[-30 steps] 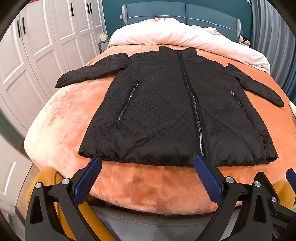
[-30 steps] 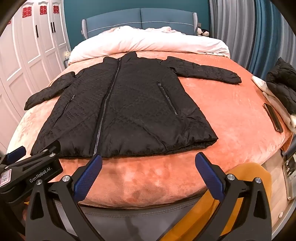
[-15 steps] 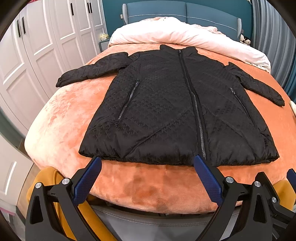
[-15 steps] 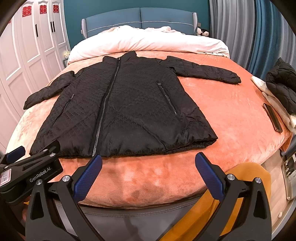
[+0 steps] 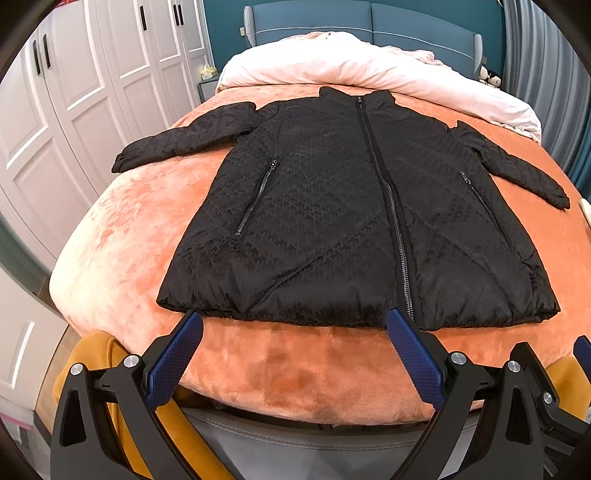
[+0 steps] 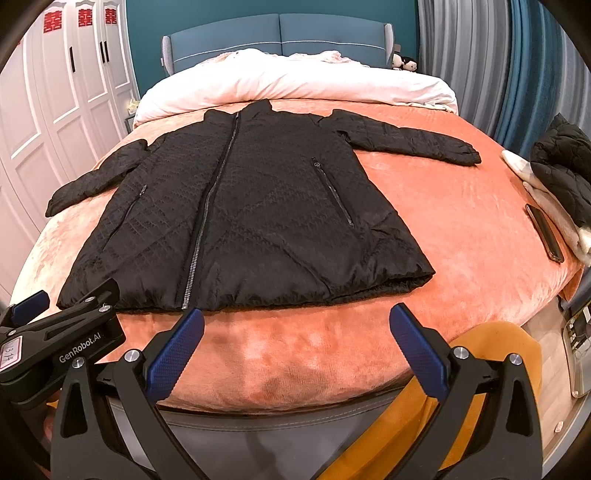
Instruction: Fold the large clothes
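Note:
A long black quilted jacket (image 5: 332, 221) lies flat and zipped on the orange blanket (image 5: 129, 236), sleeves spread to both sides, hem toward me. It also shows in the right wrist view (image 6: 258, 214). My left gripper (image 5: 293, 325) is open and empty, hovering just short of the hem at its left half. My right gripper (image 6: 295, 321) is open and empty, just short of the hem at its right half. The left gripper's body (image 6: 62, 343) shows at the lower left of the right wrist view.
A white duvet (image 5: 351, 62) lies at the bed's head before a blue headboard (image 6: 277, 33). White wardrobes (image 5: 74, 92) stand on the left. A phone (image 6: 545, 232) and a second dark garment (image 6: 561, 166) lie at the bed's right edge. Curtains hang on the right.
Both grippers have edged slightly toward the bed and the jacket hem. The jacket has not moved.

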The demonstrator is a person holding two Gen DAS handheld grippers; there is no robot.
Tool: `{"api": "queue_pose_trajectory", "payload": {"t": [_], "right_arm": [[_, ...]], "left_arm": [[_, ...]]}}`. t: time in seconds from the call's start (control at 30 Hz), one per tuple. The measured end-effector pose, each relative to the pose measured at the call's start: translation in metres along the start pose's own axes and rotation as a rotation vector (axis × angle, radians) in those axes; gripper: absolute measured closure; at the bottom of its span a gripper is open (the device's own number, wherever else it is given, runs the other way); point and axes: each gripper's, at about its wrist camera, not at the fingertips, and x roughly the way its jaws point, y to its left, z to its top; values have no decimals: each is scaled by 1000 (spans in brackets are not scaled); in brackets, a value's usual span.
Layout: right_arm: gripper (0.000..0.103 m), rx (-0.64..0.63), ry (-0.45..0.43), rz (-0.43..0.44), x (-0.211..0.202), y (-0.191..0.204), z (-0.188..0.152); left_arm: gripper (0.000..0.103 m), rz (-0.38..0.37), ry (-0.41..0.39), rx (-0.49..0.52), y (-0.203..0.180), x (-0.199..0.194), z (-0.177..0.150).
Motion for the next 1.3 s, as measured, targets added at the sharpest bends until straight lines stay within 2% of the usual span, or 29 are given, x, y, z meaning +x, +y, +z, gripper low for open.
{"api": "queue_pose_trajectory", "payload": {"t": [1.3], "right_arm": [[5,3,14,-3,5,-2,-7]], "left_arm": [[6,0,3,2,0,3,-3]]}}
